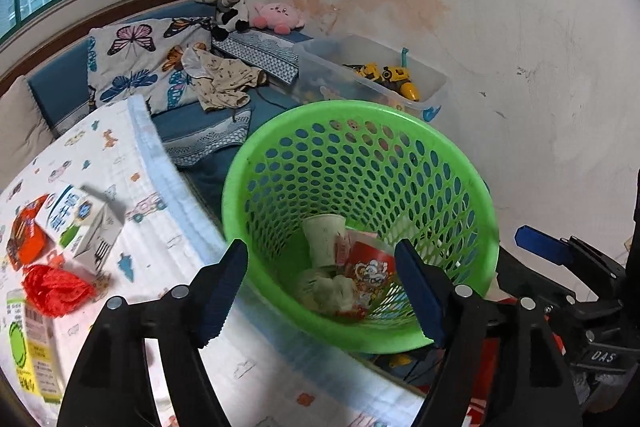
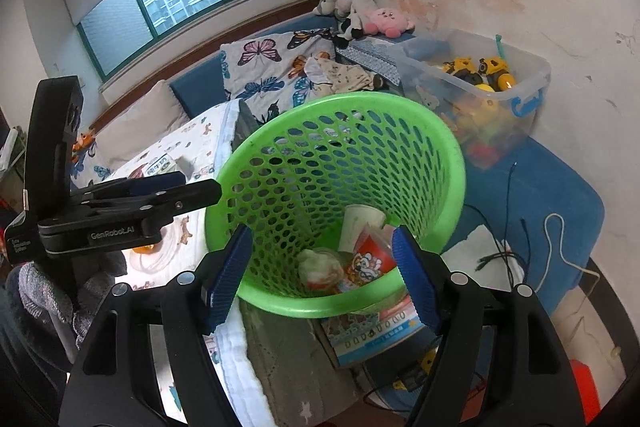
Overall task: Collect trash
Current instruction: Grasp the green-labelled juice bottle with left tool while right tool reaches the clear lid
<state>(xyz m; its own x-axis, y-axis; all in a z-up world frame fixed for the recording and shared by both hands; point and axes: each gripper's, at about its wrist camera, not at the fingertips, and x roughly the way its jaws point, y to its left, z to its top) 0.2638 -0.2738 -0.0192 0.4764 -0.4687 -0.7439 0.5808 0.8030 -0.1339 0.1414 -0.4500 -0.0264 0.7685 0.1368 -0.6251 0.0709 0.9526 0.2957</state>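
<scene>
Left tongs (image 1: 322, 289) spread wide, nothing between the pads, poised over the near rim of the green basket (image 1: 476, 187) at centre frame. Right tongs (image 2: 320, 277) likewise spread and empty, aimed into the same basket from the other side.

Inside, at the bottom: a white paper cup (image 1: 322, 239), a red printed cup (image 1: 370, 267) and a crumpled wad (image 1: 332, 291), so part of the collecting looks done.

Further out, at the lower left of the left-wrist view, more trash on the patterned bed cover (image 1: 160, 227): a milk carton (image 1: 86, 223), an orange packet (image 1: 26, 235), a red mesh scrap (image 1: 54, 289) and a pale bottle (image 1: 36, 351) at the frame edge.

Next step, probably: swing the left tongs down-left to one of these. Best to take the carton across its narrow faces, pads square to the sides, squeezing just enough to avoid crushing. For the mesh, pinch deep into the bunch. Carry well over the rim before letting go; basket appears tilted, so avoid nudging it.
</scene>
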